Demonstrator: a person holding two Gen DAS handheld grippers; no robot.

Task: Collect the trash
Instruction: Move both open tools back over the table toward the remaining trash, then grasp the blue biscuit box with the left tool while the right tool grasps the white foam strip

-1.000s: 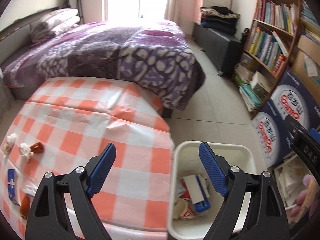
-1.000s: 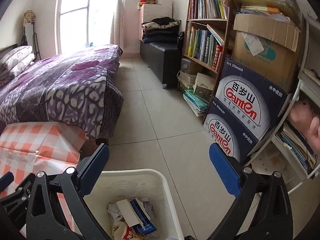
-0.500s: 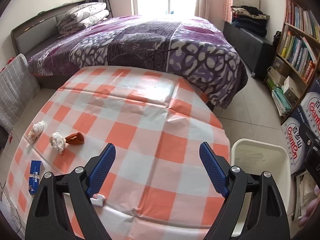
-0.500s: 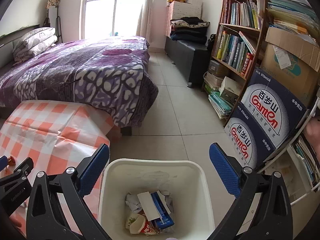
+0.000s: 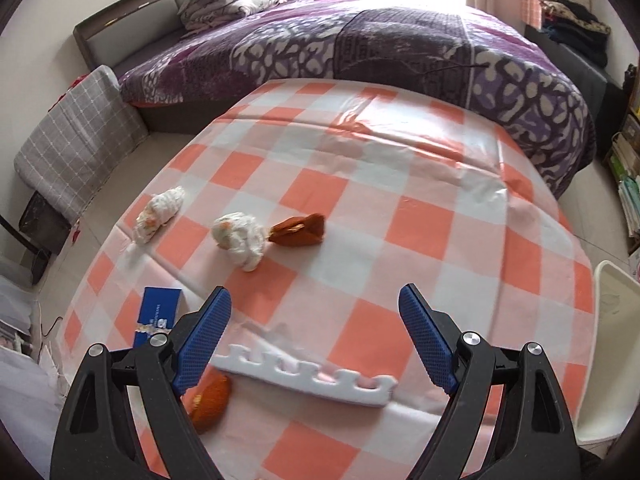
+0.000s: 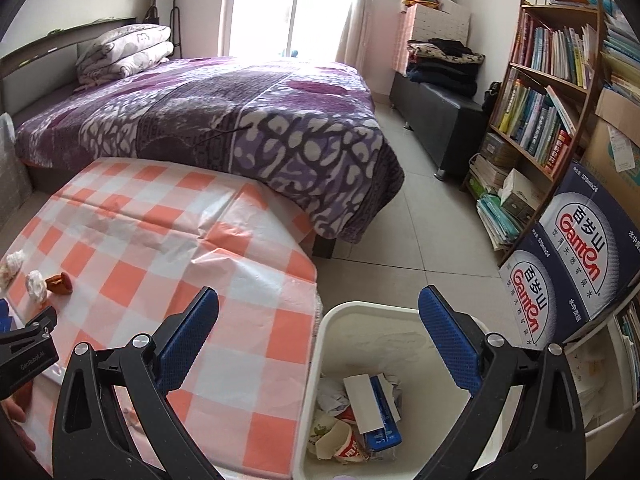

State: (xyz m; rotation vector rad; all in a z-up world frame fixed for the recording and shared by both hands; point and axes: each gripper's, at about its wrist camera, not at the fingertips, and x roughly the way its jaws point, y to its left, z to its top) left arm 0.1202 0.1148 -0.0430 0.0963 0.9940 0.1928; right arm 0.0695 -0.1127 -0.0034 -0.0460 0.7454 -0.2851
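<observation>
My left gripper [image 5: 314,320] hangs open over the checked table [image 5: 420,240], empty. Just below its fingers lies a white notched foam strip [image 5: 308,374]. An orange peel [image 5: 210,398] sits under the left finger, a blue carton [image 5: 158,314] to its left. Farther off lie two crumpled tissues [image 5: 240,238] [image 5: 158,214] and a brown peel [image 5: 300,230]. My right gripper [image 6: 318,328] is open and empty above the white bin [image 6: 360,320], which holds a blue-white carton [image 6: 376,412], a crushed cup [image 6: 340,440] and paper.
A bed with a purple cover [image 6: 240,120] stands behind the table. A bookshelf [image 6: 552,112] and stacked water boxes [image 6: 572,256] line the right side. A black bench [image 6: 440,108] sits by the far wall. A grey cushioned seat [image 5: 76,136] is left of the table.
The left gripper swung left from over the bin to over the table's trash and tilted down. The right gripper shifted left, so the bin and table now fill its lower view.
</observation>
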